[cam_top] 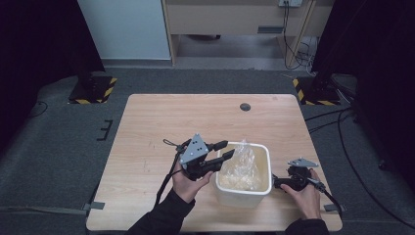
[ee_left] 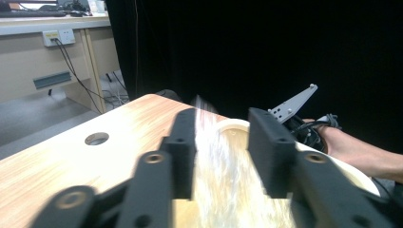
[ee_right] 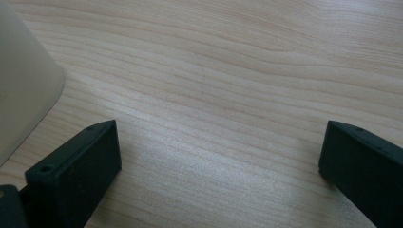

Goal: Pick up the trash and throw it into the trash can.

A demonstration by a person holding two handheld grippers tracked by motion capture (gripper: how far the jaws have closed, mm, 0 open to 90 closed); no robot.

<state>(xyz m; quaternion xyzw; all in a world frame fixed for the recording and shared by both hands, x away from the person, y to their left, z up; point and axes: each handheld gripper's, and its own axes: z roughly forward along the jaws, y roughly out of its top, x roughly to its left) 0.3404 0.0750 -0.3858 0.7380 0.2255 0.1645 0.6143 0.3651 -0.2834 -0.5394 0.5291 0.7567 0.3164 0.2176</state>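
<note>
A white rectangular container (cam_top: 244, 191) is being used as the landmark; it is standing on the wooden worktop (cam_top: 156, 122), toward the near edge and right of centre. A clear, crumpled plastic bag (cam_top: 241, 166) is lying inside the container, with its upper part rising above the rim on the side facing the left gripper (cam_top: 222, 151). The left gripper is being held at the container's left rim, and its fingers (ee_left: 183, 152) are being kept released, spread to either side of the bag's raised film; whether the film is being touched cannot be told, as it is blurred in the left gripper view. The right gripper (cam_top: 278, 183) is being rested on the worktop just beside the container's right wall, with its fingers (ee_right: 76, 166) held wide apart and nothing between them. The bag is being judged as light, soft and slippery, with pale contents that cannot be identified settled at the bottom. Thin film is likely to slide or tear under a hard pinch, so hold is best taken on the gathered, bunched upper part above the rim. The container is being judged as rigid and light, and may need steadying from its right wall.
</note>
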